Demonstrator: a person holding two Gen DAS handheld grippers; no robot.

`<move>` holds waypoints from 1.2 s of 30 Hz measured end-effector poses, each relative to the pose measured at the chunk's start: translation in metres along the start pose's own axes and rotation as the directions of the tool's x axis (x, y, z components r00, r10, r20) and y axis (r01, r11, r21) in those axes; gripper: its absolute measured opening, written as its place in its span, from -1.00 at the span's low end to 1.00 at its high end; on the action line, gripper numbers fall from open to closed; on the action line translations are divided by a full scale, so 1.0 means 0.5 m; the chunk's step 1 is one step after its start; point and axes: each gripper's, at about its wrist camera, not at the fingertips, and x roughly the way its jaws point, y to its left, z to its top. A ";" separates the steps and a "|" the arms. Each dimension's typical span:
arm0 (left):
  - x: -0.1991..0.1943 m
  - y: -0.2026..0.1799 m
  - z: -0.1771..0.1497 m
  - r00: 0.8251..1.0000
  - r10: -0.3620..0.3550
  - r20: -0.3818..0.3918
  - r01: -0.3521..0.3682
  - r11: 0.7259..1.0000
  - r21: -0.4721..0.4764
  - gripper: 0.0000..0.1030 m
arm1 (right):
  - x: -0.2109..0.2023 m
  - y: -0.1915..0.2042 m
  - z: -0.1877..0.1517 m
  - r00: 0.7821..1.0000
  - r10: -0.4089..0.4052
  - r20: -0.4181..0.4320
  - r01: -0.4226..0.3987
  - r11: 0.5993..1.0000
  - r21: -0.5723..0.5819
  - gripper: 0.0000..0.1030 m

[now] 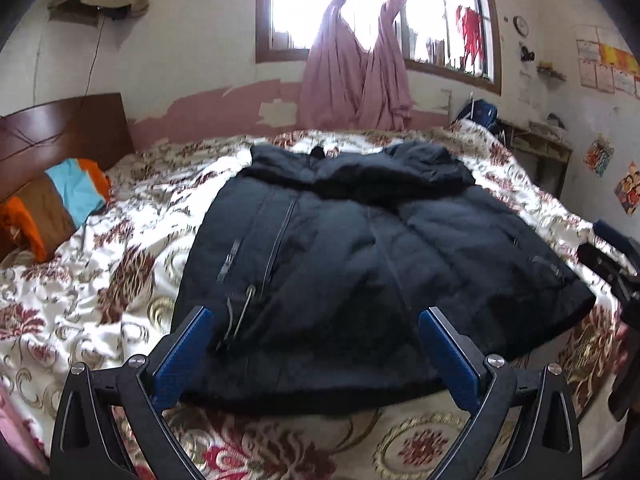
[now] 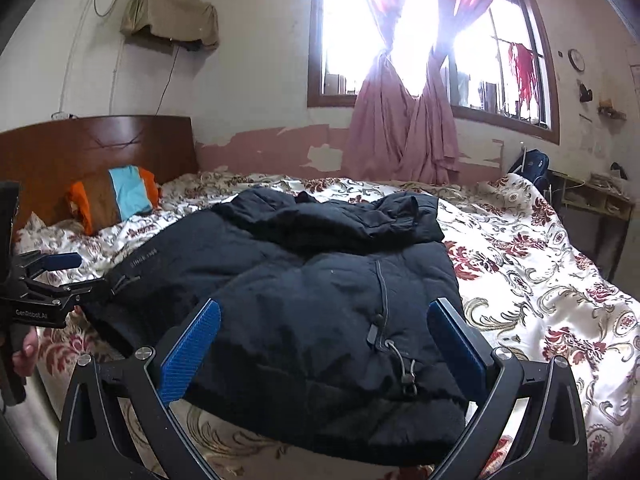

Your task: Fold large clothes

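A black padded jacket (image 1: 360,260) (image 2: 320,280) lies spread on the floral bedcover (image 1: 100,280) (image 2: 540,280), hem toward me, with its hood and sleeves bunched at the far end. In the left wrist view my left gripper (image 1: 318,312) hangs open just over the near hem, nothing between its blue pads (image 1: 184,356). My right gripper (image 2: 326,304) is also open above the hem's right part, near a drawcord toggle (image 2: 406,376). The right wrist view shows the left gripper (image 2: 80,272) at the jacket's left edge, held by a hand (image 2: 26,354). The right gripper (image 1: 612,248) shows at the left view's right border.
A striped orange, brown and blue pillow (image 1: 60,200) (image 2: 116,196) leans on the wooden headboard (image 1: 60,128) at the left. Pink curtains (image 1: 352,80) hang at the window behind the bed. A desk (image 1: 540,148) with a backpack (image 1: 478,114) stands at the far right.
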 end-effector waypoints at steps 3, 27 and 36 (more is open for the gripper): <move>-0.003 0.011 -0.023 0.999 0.023 -0.025 -0.023 1.000 0.005 1.00 | -0.005 0.004 -0.005 1.000 -0.005 -0.011 0.005 1.000 -0.019 0.97; 0.029 -0.003 -0.140 0.983 0.140 -0.118 -0.102 0.954 0.282 1.00 | 0.006 0.026 -0.080 0.978 -0.071 -0.198 0.023 0.971 -0.238 0.97; 0.047 -0.051 -0.174 0.977 0.214 -0.003 -0.196 0.901 0.387 1.00 | 0.002 0.051 -0.103 0.966 -0.125 -0.225 0.049 0.947 -0.319 0.97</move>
